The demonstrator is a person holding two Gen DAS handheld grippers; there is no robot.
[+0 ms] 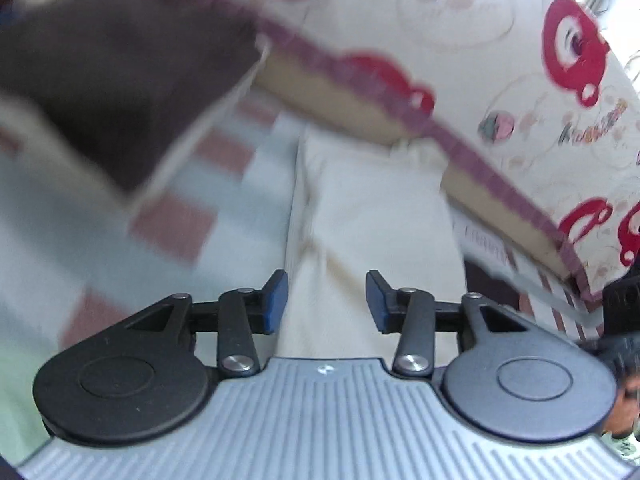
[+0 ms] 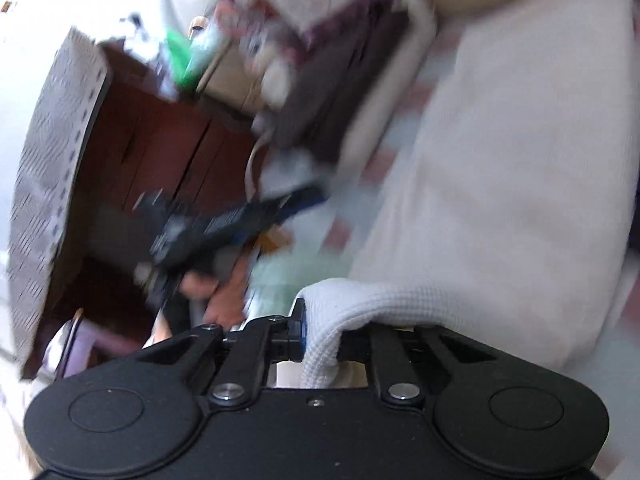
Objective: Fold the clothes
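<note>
Left gripper (image 1: pixel 327 300): released, blue pads (image 1: pixel 276 302) set wide apart, nothing between them; seen in the lower middle of the left wrist view, poised over the cream garment (image 1: pixel 372 220). Whether the pads touch the cloth cannot be told.

Right gripper (image 2: pixel 320 330): clenched on a bunched fold of the white waffle-knit garment (image 2: pixel 500 168) at the lower middle of the right wrist view. One blue pad (image 2: pixel 301 330) shows at the left of the fold; the other finger is covered by cloth.

Garment: pale cream to white, textured weave. In the left wrist view it runs as a long strip from the frame centre down to the gripper. In the right wrist view it fills the right half of the frame, draping up from the clamped fold.

Surface beneath: checked cover (image 1: pixel 172 224) in pale blue, white and dull red squares, left of the garment in the left wrist view.

Other items: dark brown cloth (image 1: pixel 112 92), upper left of the left wrist view, blurred. Patterned cushion (image 1: pixel 500 52) with red motifs and a purple border, upper right. Brown wooden furniture (image 2: pixel 160 152), left of the right wrist view. Left gripper and the hand (image 2: pixel 216 292) that holds it, centre left of the right wrist view, both blurred.
</note>
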